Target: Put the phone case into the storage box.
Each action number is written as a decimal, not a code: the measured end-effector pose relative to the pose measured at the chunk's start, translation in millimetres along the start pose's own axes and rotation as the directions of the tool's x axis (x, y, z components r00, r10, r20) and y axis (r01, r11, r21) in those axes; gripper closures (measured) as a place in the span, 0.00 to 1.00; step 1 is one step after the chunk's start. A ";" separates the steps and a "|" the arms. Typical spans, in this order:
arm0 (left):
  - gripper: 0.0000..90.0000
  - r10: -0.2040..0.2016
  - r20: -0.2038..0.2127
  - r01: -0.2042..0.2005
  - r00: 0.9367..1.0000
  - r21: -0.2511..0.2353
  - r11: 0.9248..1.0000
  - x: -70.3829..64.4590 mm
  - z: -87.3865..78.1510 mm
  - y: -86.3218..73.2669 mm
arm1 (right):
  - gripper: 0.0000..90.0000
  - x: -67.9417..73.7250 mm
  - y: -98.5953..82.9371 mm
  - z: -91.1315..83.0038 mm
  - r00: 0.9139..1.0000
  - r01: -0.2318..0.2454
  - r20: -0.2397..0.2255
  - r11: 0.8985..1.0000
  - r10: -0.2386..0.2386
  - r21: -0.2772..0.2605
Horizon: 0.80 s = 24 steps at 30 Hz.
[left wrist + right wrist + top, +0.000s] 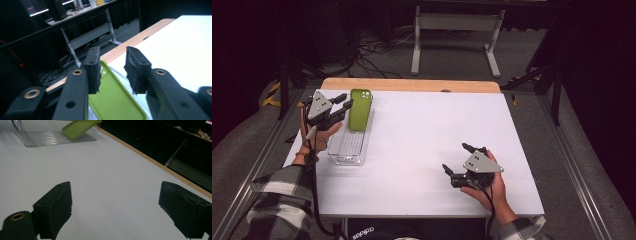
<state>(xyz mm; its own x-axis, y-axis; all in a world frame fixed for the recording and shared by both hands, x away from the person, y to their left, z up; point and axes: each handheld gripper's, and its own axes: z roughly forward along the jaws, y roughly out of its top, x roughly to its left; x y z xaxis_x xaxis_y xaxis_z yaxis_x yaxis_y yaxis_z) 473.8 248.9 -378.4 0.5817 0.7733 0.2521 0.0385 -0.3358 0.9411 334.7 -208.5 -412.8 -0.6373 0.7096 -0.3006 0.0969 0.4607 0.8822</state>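
The green phone case [360, 109] sits at the far left of the white worktop [422, 145], with its near end down inside a clear plastic bin [348, 145] and its far end leaning up on the bin's far rim. The left tool [343, 106] hovers just to the left of the case, with its jaws apart and nothing between them. In the left gripper view the case [115, 100] lies just under and past the two black jaws, not touching them. It looks like the step now is to take hold of the case or let it settle in the bin; which one is hard to tell. To do it well, the person should bring the jaws down over the two long edges of the case, near its raised end, and squeeze slowly so the smooth case does not slip or tip. The thin bin may slide, so the move should be gentle and straight. The right tool [456, 160] rests at the near right of the worktop, well apart from the bin, with its jaws wide and empty. White letters show on dark clothing at the near edge, but they are too small to read surely. No other writing can be read.
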 end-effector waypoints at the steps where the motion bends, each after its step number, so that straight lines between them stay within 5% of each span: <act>1: 0.69 -0.005 0.005 0.005 1.000 -0.005 1.000 -1.7 -1.8 0.1 | 0.14 -0.2 0.1 -0.3 1.000 -0.001 0.001 1.000 0.001 -0.005; 24: 0.45 0.009 0.038 -0.007 0.999 -0.052 0.999 -38.3 -30.9 -2.3 | 0.13 0.0 5.2 -2.6 1.000 0.003 0.015 0.999 -0.002 -0.037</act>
<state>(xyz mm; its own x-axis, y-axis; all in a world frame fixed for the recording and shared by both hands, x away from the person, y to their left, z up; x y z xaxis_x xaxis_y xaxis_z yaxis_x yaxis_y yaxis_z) 426.3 236.7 -383.3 0.6124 0.7495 0.2514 -0.0074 -0.3126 0.9499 333.2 -207.5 -407.2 -0.6263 0.7164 -0.3076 0.0669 0.4425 0.8943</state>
